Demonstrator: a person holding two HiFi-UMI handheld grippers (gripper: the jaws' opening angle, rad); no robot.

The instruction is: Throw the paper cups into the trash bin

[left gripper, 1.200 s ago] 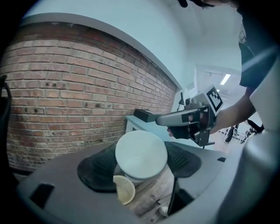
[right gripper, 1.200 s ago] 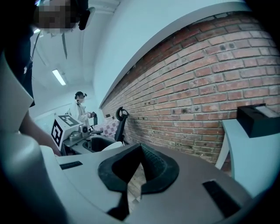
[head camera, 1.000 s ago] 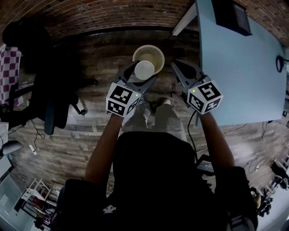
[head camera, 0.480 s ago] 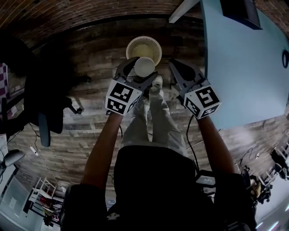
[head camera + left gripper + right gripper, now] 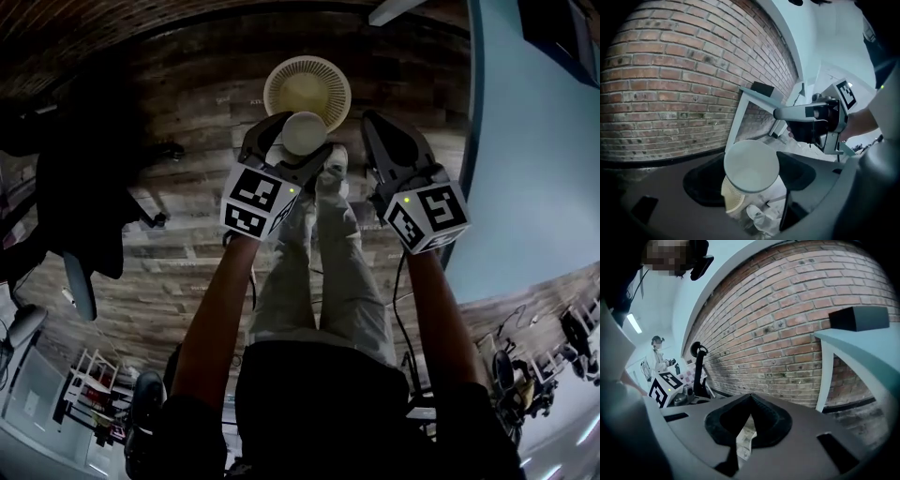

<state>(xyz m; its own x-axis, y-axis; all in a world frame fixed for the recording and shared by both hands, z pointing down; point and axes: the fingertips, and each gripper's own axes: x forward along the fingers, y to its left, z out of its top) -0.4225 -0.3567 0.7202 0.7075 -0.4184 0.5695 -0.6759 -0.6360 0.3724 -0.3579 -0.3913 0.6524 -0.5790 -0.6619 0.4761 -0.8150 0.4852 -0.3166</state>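
Observation:
A white paper cup [image 5: 303,133] sits bottom-up toward me between the jaws of my left gripper [image 5: 298,133], which is shut on it. The cup hangs just over the near rim of the cream mesh trash bin [image 5: 307,87] standing on the wooden floor. In the left gripper view the cup [image 5: 751,166] fills the gap between the jaws, with the bin [image 5: 732,202] right below it. My right gripper [image 5: 374,127] is held beside the bin on the right, its jaws meeting at the tips with nothing between them. It also shows in the left gripper view as the right gripper [image 5: 813,117].
A light blue table [image 5: 534,141] runs along the right, with a white leg [image 5: 398,9] near the bin. A dark office chair [image 5: 89,187] stands at the left. The person's legs and shoes [image 5: 330,169] are just short of the bin. A brick wall [image 5: 787,319] rises behind.
The person has stepped forward. Both grippers and the held cup have come up to the bin, and the cup now overlaps its near rim. The jaws stand as before.

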